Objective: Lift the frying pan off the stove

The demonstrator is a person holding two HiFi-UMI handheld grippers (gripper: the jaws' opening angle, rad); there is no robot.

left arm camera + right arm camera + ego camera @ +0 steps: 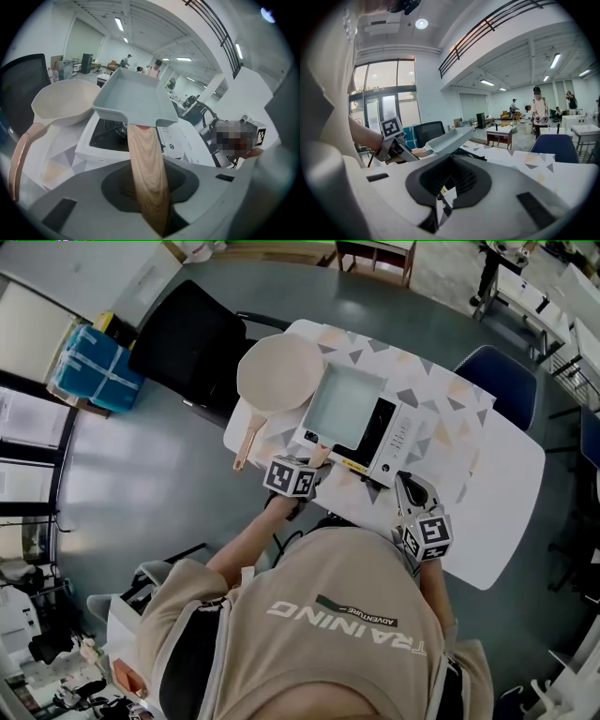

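A square grey-blue frying pan [342, 407] with a wooden handle [320, 455] hangs tilted just above the white tabletop stove [392, 439]. My left gripper [312, 461] is shut on that handle. In the left gripper view the handle [147, 173] runs from the jaws up to the pan [133, 96], and the black burner shows under the pan on the stove [183, 143]. My right gripper [406, 486] sits at the stove's front right corner, jaws together and holding nothing. The right gripper view shows the raised pan [450, 137] past the closed jaws of the right gripper [440, 197].
A round cream pan [279, 371] with a pale pink handle lies left of the stove on the patterned table [497, 493]. A black chair [187, 338] stands at the far left and a blue chair [497, 376] at the far right. Blue crates [94, 367] sit on the floor.
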